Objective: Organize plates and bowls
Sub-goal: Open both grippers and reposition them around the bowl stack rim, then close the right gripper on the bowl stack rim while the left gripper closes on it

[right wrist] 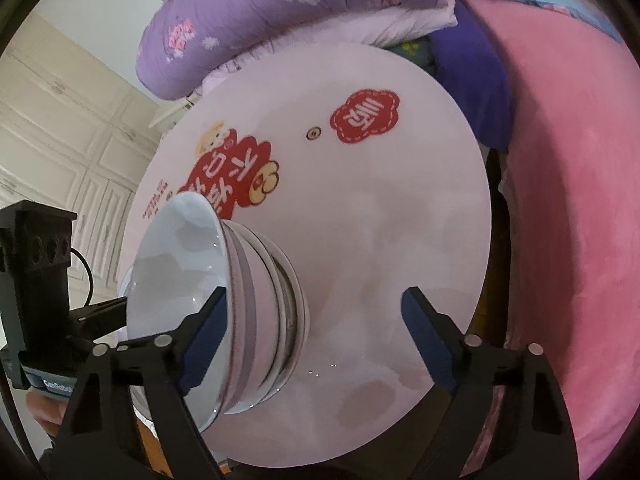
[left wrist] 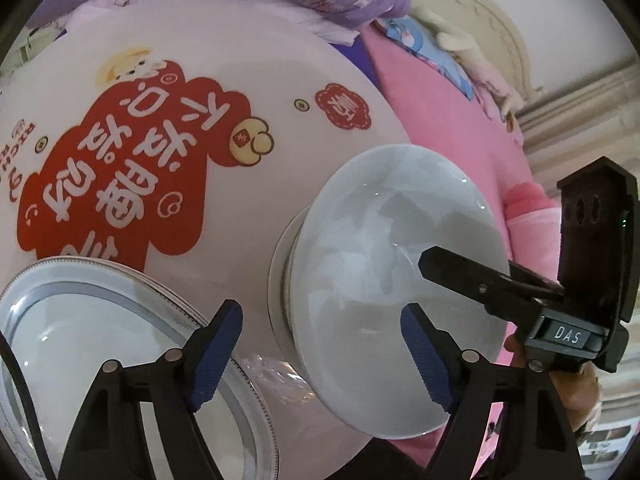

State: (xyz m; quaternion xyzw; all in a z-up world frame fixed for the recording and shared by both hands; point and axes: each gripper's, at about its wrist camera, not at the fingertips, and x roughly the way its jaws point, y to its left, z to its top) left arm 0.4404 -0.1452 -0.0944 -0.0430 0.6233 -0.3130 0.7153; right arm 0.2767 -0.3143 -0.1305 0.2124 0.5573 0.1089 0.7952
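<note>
A pale blue bowl (left wrist: 396, 292) tops a stack of bowls on a round white table (left wrist: 280, 140) printed with red characters. In the right wrist view the stack (right wrist: 240, 308) shows several nested bowls. A stack of clear glass plates (left wrist: 100, 340) lies at the left. My left gripper (left wrist: 320, 356) is open, hovering between the plates and the bowl stack. My right gripper (right wrist: 312, 340) is open; its left finger (right wrist: 204, 344) is at the top bowl's rim and its jaws straddle the stack's right side. The right gripper (left wrist: 480, 280) reaches over the bowl in the left wrist view.
A pink blanket (right wrist: 580, 200) covers the bed to the right of the table. A purple quilt (right wrist: 280, 12) is piled behind the table. White wardrobe doors (right wrist: 60, 140) stand at the left. The left gripper (right wrist: 40, 300) shows at the right wrist view's left edge.
</note>
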